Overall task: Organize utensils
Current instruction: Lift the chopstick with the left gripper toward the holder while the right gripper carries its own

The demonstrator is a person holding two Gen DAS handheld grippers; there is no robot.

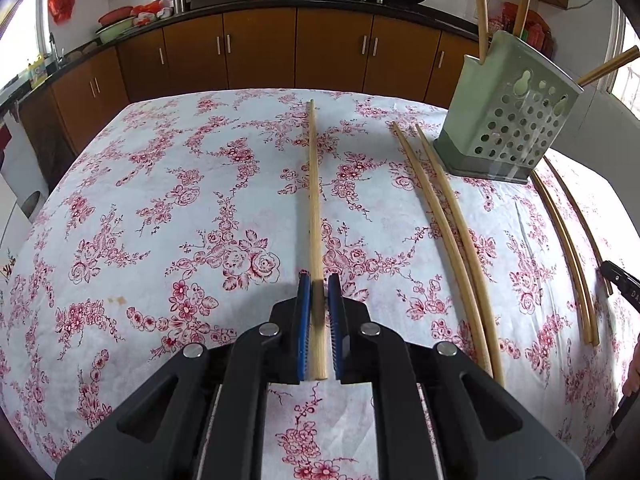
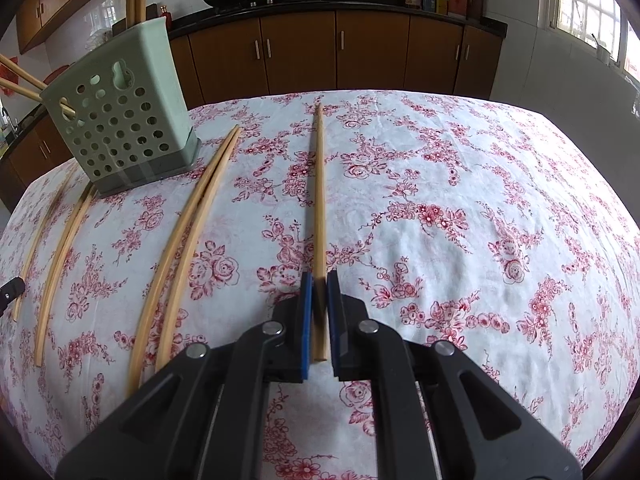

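Chopstick [image 1: 315,208] between left tool [image 1: 319,280] pads; another chopstick [image 2: 319,200] between right tool [image 2: 319,278] pads.

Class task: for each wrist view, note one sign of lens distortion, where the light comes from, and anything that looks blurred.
Left wrist view: the chopsticks lying on the table bow outward, daylight glares at the left edge, and the held chopstick smears between the left claw.
Right wrist view: the table edge curves, the window blows out, and the right claw casts a soft shadow.
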